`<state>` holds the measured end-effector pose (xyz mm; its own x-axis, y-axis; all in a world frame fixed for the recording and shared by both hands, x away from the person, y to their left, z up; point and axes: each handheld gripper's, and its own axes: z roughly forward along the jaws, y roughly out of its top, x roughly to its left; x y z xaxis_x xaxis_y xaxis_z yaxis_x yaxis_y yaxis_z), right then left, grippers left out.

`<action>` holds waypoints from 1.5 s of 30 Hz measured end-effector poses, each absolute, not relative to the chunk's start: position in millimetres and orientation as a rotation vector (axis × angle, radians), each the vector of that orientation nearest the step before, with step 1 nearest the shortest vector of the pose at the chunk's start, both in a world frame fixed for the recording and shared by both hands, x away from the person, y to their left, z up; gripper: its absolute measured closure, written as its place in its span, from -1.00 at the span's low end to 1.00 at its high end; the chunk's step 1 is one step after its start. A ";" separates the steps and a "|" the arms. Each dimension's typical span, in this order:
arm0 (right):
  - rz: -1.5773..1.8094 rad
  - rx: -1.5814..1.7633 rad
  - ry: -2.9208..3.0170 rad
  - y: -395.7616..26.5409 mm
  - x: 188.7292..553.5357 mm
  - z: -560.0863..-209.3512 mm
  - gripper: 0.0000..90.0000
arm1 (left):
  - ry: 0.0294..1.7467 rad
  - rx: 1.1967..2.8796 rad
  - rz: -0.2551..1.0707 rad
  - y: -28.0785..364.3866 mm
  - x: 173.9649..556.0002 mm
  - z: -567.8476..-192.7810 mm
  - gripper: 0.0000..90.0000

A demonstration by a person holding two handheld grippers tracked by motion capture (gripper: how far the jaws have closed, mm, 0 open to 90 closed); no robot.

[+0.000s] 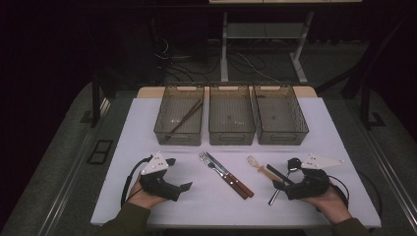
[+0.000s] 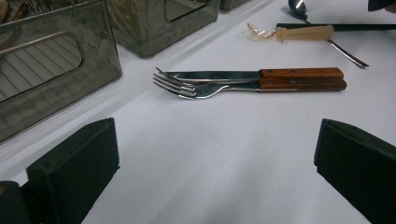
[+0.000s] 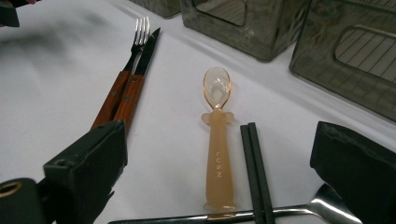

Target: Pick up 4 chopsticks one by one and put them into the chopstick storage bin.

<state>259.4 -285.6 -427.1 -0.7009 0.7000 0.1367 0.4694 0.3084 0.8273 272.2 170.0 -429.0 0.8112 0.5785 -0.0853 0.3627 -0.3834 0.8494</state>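
My left gripper rests low over the white table near its front left, jaws wide open with bare table between them. Ahead of it lie a wooden-handled fork and knife side by side. My right gripper stands open at the front right. Between its jaws on the table lie a translucent orange spoon, a pair of black chopsticks and a metal spoon crossing under them. Neither gripper's pads touch anything.
Three smoky clear bins stand in a row at the back: the left bin holds brown chopsticks, while the middle bin and right bin look bare. The table's front edge runs just under both hands.
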 end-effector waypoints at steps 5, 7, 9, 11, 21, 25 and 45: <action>1.291 1.040 2.325 -289.3 264.1 -416.3 -0.91 | 0.698 2.022 0.263 170.3 273.6 -430.5 -1.00; 1.264 1.045 2.335 -291.8 266.3 -414.4 -0.91 | 0.697 2.027 0.262 170.8 274.0 -430.7 -1.00; 1.239 1.045 2.344 -294.3 267.7 -414.7 -0.91 | 0.697 2.023 0.262 171.2 274.2 -431.0 -1.00; 1.211 1.048 2.359 -297.0 268.5 -414.9 -0.91 | 0.700 2.020 0.260 171.9 274.6 -431.3 -1.00; 1.106 1.106 2.400 -319.2 265.5 -417.4 -0.61 | 0.699 2.025 0.258 172.8 274.8 -431.9 -1.00; 1.110 1.121 2.428 -329.2 263.4 -418.9 -0.36 | 0.701 2.024 0.255 173.7 274.8 -431.7 -1.00; 1.039 1.122 2.551 -330.5 262.5 -430.8 0.72 | 0.686 2.048 0.239 169.6 275.7 -434.0 -1.00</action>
